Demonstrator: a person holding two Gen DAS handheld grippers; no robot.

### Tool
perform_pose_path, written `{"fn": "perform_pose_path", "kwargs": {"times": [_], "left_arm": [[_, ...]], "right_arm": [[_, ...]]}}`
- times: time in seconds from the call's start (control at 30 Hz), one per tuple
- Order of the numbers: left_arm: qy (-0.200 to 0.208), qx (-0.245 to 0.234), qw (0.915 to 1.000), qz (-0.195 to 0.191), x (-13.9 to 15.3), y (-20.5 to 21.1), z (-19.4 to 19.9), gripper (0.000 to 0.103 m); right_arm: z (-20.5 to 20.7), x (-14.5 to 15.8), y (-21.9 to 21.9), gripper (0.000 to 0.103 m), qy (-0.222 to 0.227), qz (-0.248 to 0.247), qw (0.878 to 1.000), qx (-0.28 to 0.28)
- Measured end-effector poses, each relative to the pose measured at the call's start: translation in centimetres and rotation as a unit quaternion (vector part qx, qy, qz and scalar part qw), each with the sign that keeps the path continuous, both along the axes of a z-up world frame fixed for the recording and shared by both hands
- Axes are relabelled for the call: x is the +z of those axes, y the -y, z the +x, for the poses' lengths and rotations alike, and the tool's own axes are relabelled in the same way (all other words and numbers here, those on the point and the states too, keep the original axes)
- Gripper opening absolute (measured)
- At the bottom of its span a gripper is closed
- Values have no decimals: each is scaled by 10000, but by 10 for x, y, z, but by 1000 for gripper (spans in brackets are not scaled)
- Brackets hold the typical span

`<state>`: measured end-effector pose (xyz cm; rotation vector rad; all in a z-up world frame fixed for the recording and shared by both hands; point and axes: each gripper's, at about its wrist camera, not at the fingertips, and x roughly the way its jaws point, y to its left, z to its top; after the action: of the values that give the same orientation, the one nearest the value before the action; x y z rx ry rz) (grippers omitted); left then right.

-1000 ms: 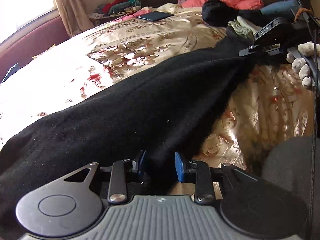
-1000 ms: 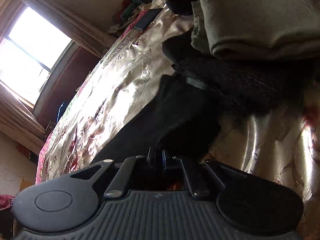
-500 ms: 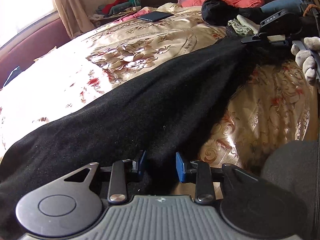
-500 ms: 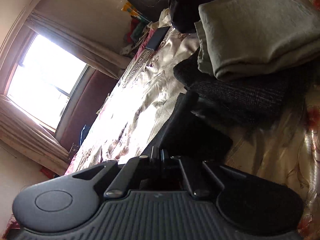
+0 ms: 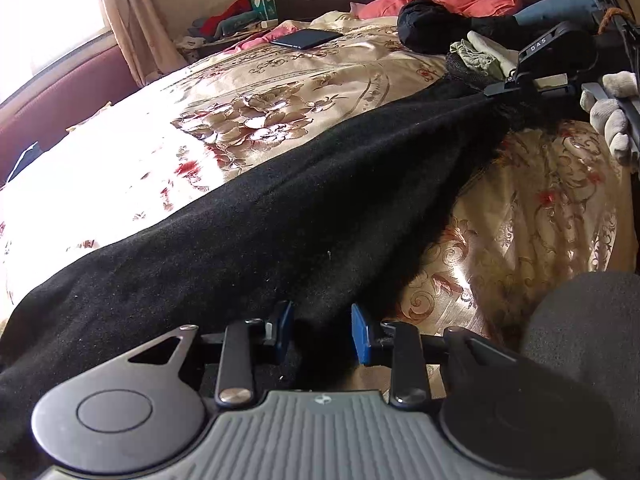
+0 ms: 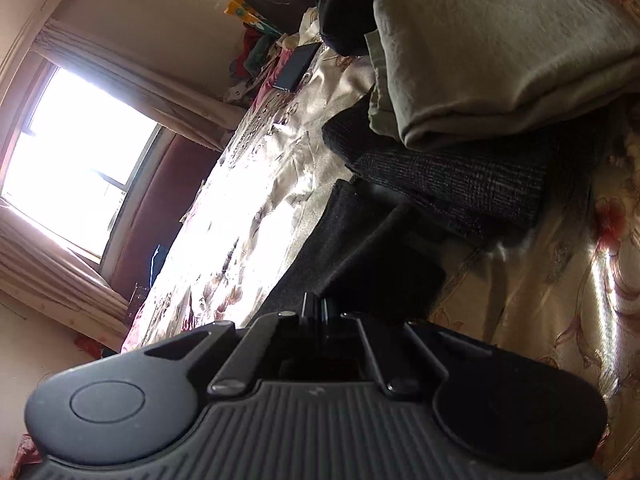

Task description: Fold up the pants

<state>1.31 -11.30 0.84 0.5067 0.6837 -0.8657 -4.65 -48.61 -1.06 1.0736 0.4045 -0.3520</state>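
Long black pants [image 5: 280, 220] stretch in a taut band across the gold flowered bedspread [image 5: 240, 92], raised a little off it on the right side. My left gripper [image 5: 320, 334] holds the near end, with a thick bunch of black cloth filling the gap between its blue pads [image 5: 360, 336]. The far end is pinched in my right gripper [image 5: 491, 92], held by a white-gloved hand [image 5: 612, 116]. In the right wrist view the right gripper [image 6: 316, 306] is shut tight on the pants [image 6: 360, 248], which run away over the bed.
Just beyond the right gripper lies a stack of folded clothes, an olive cloth [image 6: 500, 52] on a dark woven one [image 6: 460, 188]. A dark tablet [image 5: 306, 38] and loose clothes [image 5: 460, 0] lie by the headboard. The bed's edge drops away at right. A window is at left.
The right gripper has rolled and shifted slightly, so its view now takes in more wall and window. The pants are pulled straighter between the grippers. The left gripper has stayed put.
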Motion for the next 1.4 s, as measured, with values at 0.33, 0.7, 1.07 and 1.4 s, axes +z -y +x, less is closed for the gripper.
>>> {"fn": "perform_pose_path", "kwargs": {"times": [0.33, 0.7, 1.07, 1.4], "left_arm": [[343, -367, 9987, 119, -8, 19, -9, 43], [126, -435, 9990, -59, 10, 14, -10, 18], [62, -585, 9980, 241, -8, 14, -22, 19], [-74, -552, 9984, 134, -11, 22, -17, 20]], "right_arm": [[7, -13, 4, 3, -321, -3, 9994, 137], [-5, 3, 0, 3, -32, -262, 9992, 294], [-36, -37, 6, 38, -240, 299, 9989, -285], [8, -54, 4, 46, 162, 63, 9988, -469]]}}
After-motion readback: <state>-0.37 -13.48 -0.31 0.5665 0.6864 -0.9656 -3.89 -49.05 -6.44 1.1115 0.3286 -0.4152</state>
